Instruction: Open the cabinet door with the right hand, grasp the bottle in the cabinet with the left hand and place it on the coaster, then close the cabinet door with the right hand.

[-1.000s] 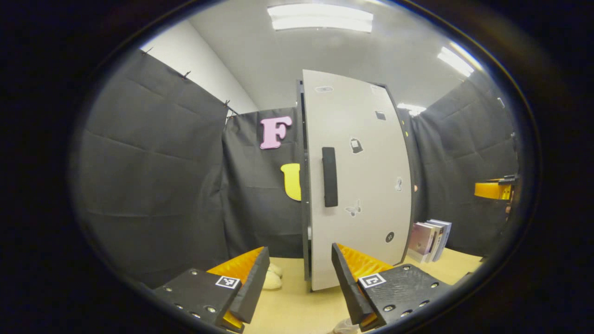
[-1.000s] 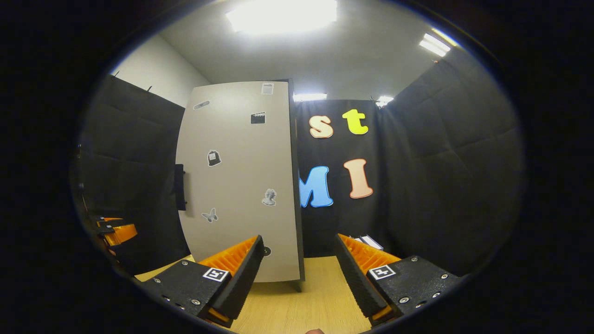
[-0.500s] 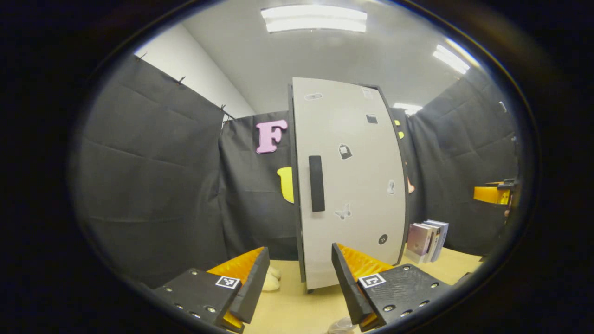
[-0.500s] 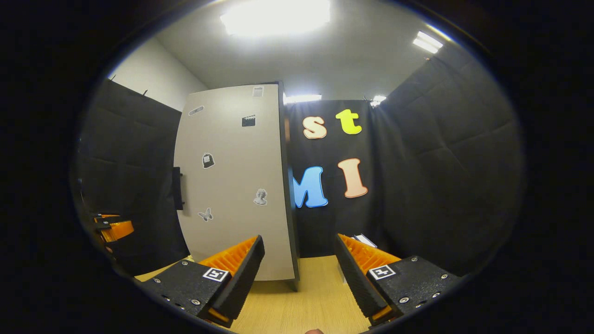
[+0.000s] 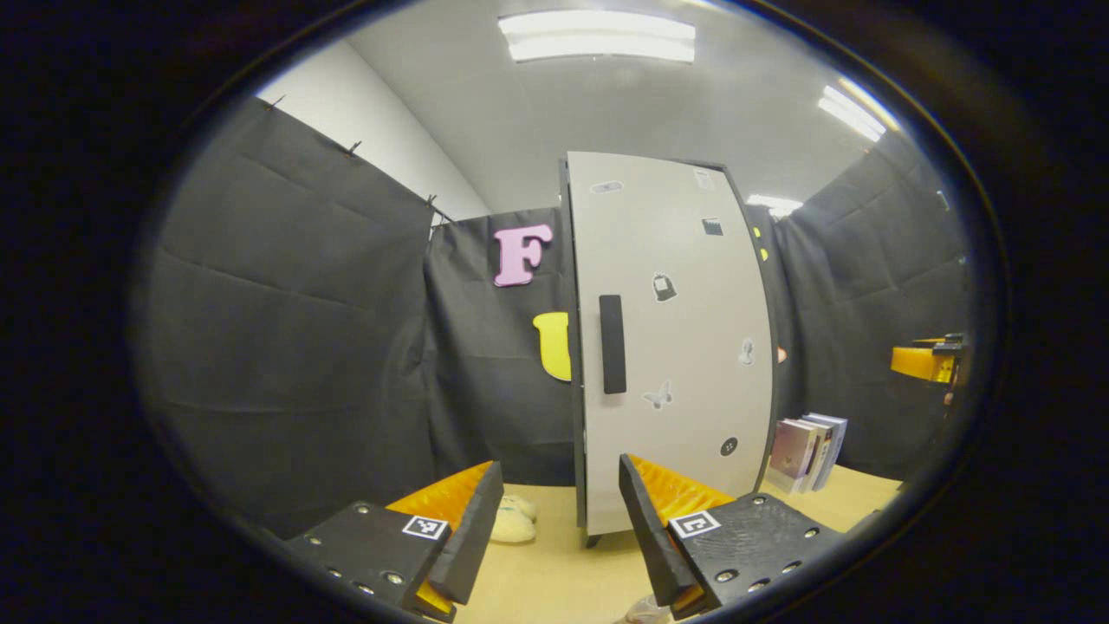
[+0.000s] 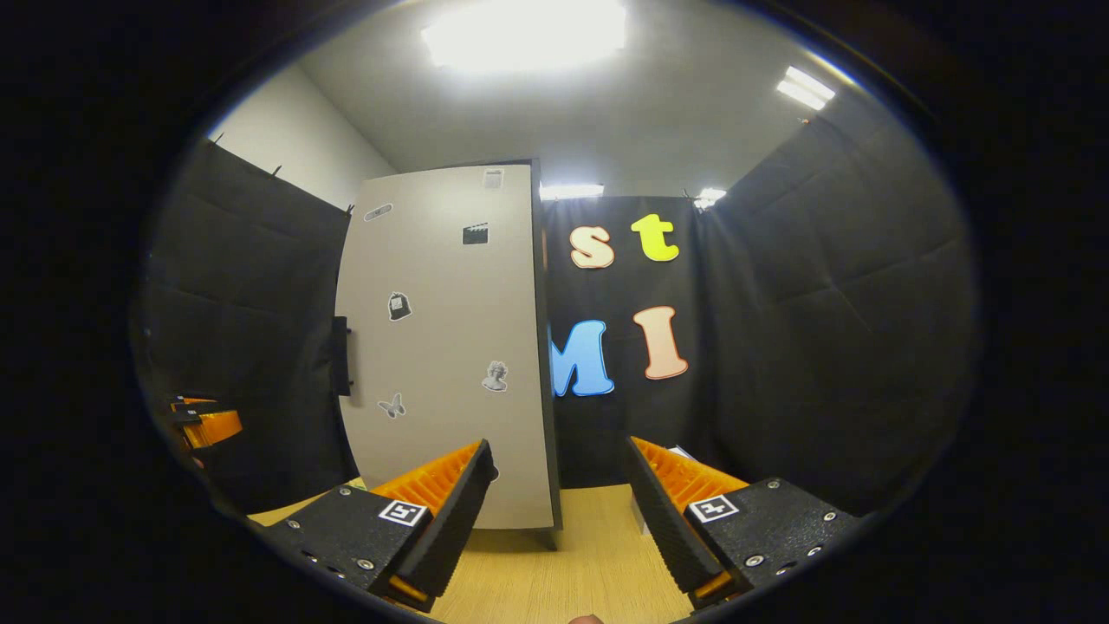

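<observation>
The left tool (image 5: pixel 554 520) stood spread and empty above the wooden counter (image 5: pixel 554 581), facing the pale cabinet door (image 5: pixel 671 338), which was shut, its black handle (image 5: pixel 612 344) upright near the door's left edge. A small cream object (image 5: pixel 511 527) lay on the counter left of the cabinet's foot, and some books (image 5: pixel 810 451) leaned to its right. The right tool (image 6: pixel 559 511) was likewise spread, holding nothing, with the door (image 6: pixel 446 347) ahead on its left and well apart. The bottle could not be seen behind the closed door.
</observation>
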A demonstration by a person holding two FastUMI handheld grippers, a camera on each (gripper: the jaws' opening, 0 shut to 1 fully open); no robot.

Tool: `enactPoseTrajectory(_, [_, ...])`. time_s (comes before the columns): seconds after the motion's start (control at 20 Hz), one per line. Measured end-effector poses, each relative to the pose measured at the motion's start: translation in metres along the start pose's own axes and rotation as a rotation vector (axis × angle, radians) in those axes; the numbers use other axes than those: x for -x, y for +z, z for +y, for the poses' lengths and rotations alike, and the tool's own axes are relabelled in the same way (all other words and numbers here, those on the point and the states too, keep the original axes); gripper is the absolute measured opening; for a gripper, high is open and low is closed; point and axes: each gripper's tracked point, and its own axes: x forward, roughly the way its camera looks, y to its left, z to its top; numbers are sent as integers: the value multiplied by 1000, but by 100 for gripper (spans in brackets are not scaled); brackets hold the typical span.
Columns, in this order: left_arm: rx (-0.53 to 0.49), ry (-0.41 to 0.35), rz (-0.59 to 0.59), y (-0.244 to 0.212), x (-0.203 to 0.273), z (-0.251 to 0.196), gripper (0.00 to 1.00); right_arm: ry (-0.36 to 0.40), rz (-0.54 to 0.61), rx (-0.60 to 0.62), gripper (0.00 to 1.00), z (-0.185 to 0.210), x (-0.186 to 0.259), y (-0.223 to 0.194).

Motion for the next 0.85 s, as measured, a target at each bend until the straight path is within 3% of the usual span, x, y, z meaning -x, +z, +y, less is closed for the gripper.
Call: enactPoseTrajectory(0.85, [8,-5,0,2,-4,-3,77,-18,-13,-5,94,-2,0,2])
